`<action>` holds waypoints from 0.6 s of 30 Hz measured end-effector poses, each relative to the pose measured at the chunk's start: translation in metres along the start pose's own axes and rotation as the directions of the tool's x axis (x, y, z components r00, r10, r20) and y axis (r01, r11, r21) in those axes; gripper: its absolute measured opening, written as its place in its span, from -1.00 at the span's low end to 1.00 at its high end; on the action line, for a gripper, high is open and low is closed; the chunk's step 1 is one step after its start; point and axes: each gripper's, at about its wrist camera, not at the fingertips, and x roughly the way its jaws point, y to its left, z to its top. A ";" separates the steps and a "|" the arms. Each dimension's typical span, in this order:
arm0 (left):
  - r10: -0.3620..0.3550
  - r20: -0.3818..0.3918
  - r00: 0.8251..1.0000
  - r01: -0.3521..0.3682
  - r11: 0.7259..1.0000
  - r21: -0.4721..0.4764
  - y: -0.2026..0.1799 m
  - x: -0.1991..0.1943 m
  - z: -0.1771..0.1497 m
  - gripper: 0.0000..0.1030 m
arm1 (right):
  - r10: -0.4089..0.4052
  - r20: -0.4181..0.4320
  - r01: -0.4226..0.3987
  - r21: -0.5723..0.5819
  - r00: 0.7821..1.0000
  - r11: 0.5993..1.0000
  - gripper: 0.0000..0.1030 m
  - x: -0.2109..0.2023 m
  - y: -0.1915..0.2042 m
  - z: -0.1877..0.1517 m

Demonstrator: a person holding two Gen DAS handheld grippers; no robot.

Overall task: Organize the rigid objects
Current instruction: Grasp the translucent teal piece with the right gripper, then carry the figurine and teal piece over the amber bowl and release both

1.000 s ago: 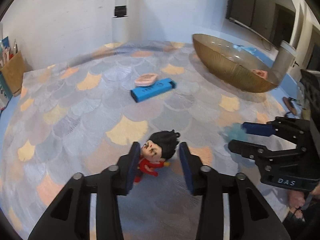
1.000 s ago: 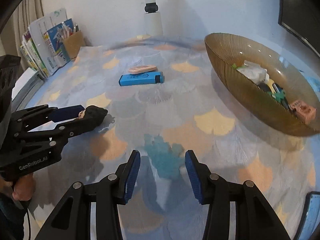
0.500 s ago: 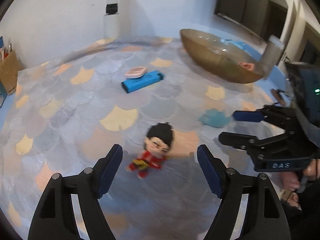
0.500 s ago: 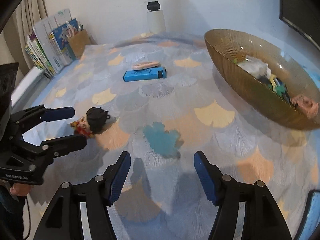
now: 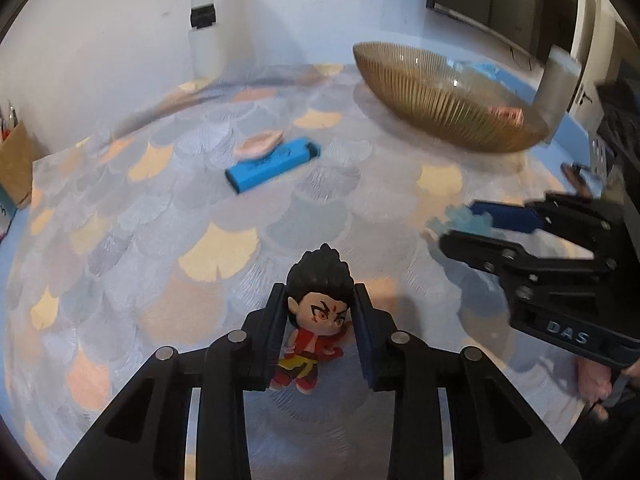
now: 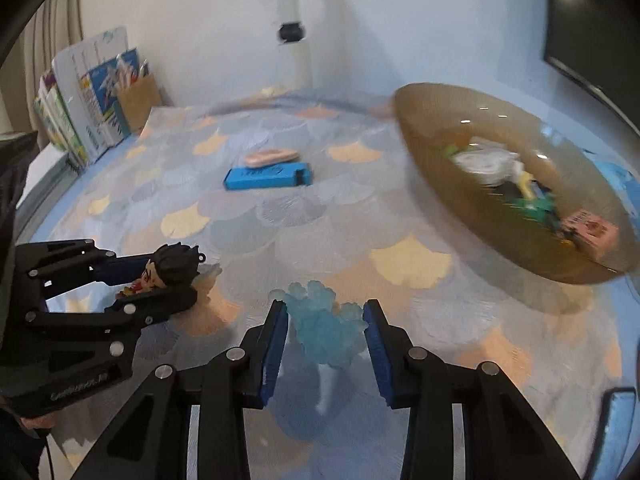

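Note:
My left gripper [image 5: 319, 300] is shut on a small doll [image 5: 320, 312] with black hair and red clothes, pads against its head; the doll also shows in the right wrist view [image 6: 168, 270]. My right gripper [image 6: 325, 312] is open, with a translucent blue figure [image 6: 326, 330] on the cloth between its pads, which do not touch it. A blue lighter [image 5: 272, 164] and a pink eraser [image 5: 258, 145] lie farther back. A brown ribbed bowl [image 6: 436, 168] at the right holds several small objects.
The table wears a scallop-patterned cloth [image 5: 160, 208]. Books and a brown pen holder [image 6: 138, 100] stand at the back left against the wall. A white post [image 6: 298, 56] rises at the back. A blue edge [image 6: 618, 428] shows at the near right.
My left gripper opened and let go of the doll half a second ago, then closed on its head again. My right gripper widened, then moved down around the blue figure.

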 end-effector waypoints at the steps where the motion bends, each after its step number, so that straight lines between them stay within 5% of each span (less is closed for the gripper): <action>1: -0.014 0.022 1.000 0.014 1.000 -0.011 -0.002 -0.004 0.006 -0.45 | 0.002 0.013 -0.002 0.013 1.000 1.000 -0.26 -0.008 -0.005 0.001; 7: -0.072 0.178 0.981 0.073 0.997 0.000 -0.032 -0.034 0.071 -0.45 | -0.125 0.179 0.112 0.078 0.976 0.991 -0.26 -0.080 -0.066 0.033; 11: -0.117 0.247 0.962 0.104 0.992 0.067 -0.066 -0.042 0.124 -0.45 | -0.227 0.193 0.192 0.183 0.955 0.964 -0.26 -0.102 -0.131 0.060; 18: -0.160 0.203 0.966 0.135 0.982 0.132 -0.120 0.003 0.165 -0.45 | -0.259 0.200 0.190 0.306 0.945 0.933 -0.26 -0.103 -0.187 0.082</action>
